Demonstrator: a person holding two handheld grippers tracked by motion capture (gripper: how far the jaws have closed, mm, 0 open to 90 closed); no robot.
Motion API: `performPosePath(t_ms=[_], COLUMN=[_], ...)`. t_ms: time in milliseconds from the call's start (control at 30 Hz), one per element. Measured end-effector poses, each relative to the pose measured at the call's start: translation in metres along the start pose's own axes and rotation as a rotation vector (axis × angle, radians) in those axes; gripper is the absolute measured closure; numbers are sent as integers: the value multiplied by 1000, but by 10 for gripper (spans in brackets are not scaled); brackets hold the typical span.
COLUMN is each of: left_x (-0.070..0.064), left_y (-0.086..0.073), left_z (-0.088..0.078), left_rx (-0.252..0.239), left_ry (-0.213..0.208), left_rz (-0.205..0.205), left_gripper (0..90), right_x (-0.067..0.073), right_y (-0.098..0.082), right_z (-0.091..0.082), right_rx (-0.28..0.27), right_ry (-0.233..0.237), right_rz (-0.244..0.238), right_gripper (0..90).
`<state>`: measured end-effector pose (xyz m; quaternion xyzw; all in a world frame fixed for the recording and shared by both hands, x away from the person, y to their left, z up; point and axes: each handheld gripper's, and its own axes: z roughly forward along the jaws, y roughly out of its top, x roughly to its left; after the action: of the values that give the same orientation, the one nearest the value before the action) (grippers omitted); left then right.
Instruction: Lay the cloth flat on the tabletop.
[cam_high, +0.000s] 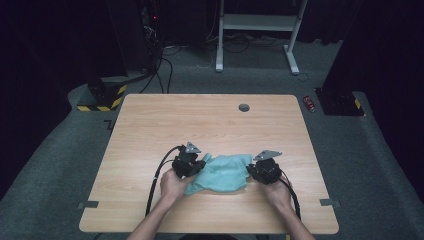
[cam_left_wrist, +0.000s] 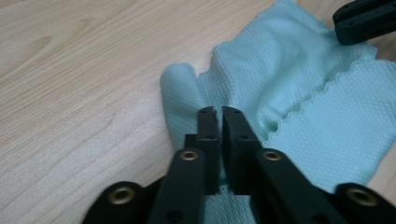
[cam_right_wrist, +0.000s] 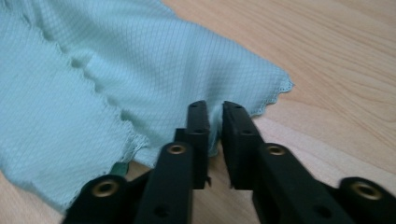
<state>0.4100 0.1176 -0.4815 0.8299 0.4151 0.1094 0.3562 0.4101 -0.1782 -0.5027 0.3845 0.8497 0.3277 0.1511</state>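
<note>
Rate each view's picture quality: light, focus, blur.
High view: table evenly lit, the room behind it nearly black, the cloth small but clear. Left gripper view: cloth weave sharp, the jaw bases at the bottom edge soft, no glare. Right gripper view: weave sharp near the jaws, the far wood slightly soft.

cloth (cam_right_wrist: 70, 93) – cut off at frame edge

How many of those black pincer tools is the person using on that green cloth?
2. The left gripper sits at the cloth's left edge, the right gripper at its right edge. Both rest on the table, one in each hand.
</note>
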Motion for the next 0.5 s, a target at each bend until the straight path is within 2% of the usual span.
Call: performPosePath(t_ms=[33, 67, 100, 133, 167, 233, 267, 300, 333, 400, 500], left_x=[0, 3, 3, 8, 8, 13, 13, 18, 18, 22, 27], left_y=[0, 3, 3, 6, 6, 10, 10, 10, 10, 9, 7], left_z=[0, 2, 2, 6, 6, 15, 15, 21, 21, 27, 34], left_rx=[0, -4, -4, -3, -3, 14, 14, 22, 22, 37, 52], left_ry=[0, 17, 17, 46, 46, 78, 78, 89, 89, 97, 87], left_rz=[0, -26, -26, -37, -37, -51, -51, -66, -66, -79, -87], left_gripper=[776, 737, 703, 671, 653, 607, 588, 587, 588, 607, 689], right_x=[0, -3, -3, -5, -5, -7, -7, -7, -7, -8, -8], right_y=[0, 3, 3, 7, 7, 13, 15, 16, 16, 20, 19], right_z=[0, -2, -2, -3, -3, 1, 4, 8, 8, 19, 28], right_rx=[0, -18, -18, -32, -32, -35, -30, -24, -24, 5, 23], right_ry=[0, -7, -7, -22, -22, -48, -52, -58, -58, -72, -92], right_rz=[0, 24, 24, 39, 39, 47, 53, 50, 50, 54, 40], right_gripper=[772, 744, 744, 725, 725, 689, 679, 668, 668, 653, 703])
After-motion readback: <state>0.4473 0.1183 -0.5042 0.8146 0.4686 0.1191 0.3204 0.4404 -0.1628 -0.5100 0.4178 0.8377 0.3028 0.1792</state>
